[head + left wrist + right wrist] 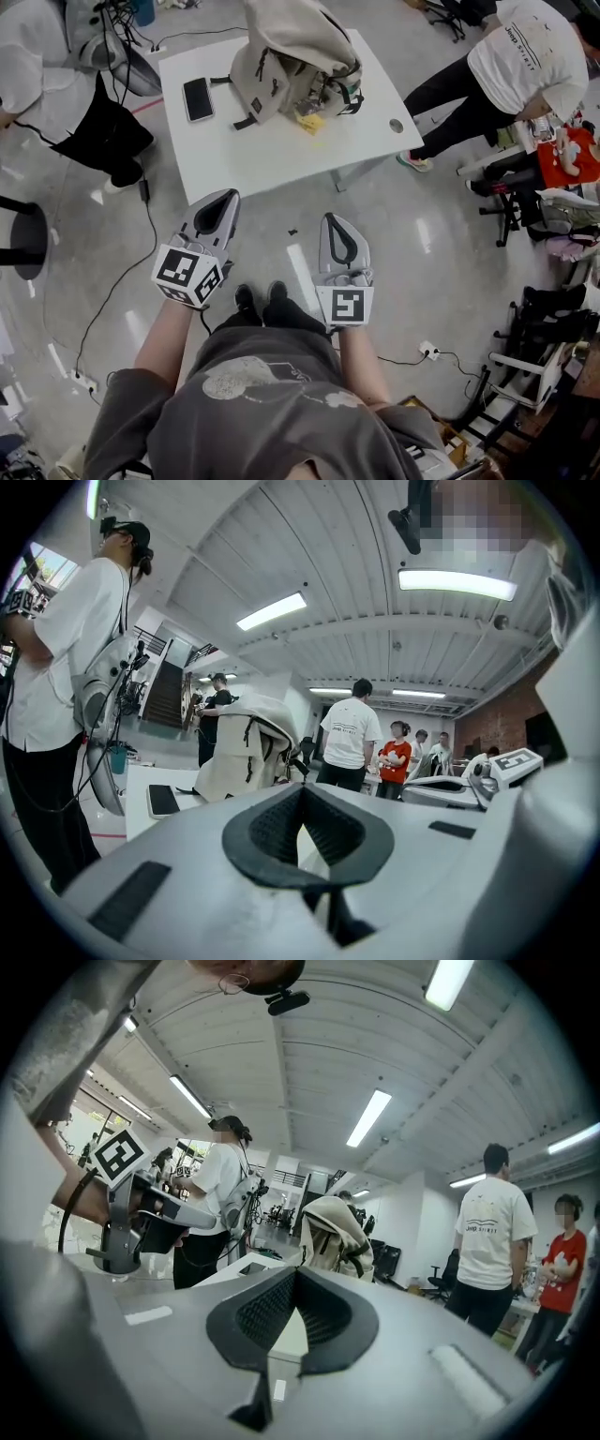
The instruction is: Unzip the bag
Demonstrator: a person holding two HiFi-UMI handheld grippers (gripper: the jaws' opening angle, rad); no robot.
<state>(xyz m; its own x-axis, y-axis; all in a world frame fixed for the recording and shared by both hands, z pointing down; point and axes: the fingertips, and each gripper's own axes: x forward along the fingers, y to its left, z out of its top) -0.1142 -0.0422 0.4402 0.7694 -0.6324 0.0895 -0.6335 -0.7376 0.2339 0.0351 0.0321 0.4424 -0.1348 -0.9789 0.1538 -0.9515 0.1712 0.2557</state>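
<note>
A beige backpack (291, 56) with black straps and zips stands upright on a white table (281, 150). It also shows in the left gripper view as the backpack (246, 757) and in the right gripper view as the backpack (333, 1232), well ahead of the jaws. My left gripper (223, 208) and right gripper (339, 234) hang side by side over the floor, short of the table's near edge. Both are shut with nothing between their tips. The same holds for the left gripper (302, 797) and right gripper (296, 1279) seen from their own cameras.
A black phone (198, 98) lies on the table left of the bag, and a yellow item (309, 120) sits at the bag's foot. One person (56, 66) stands at the table's left, another (511, 66) at its right. Cables (122, 281) trail across the floor; chairs and clutter fill the right side.
</note>
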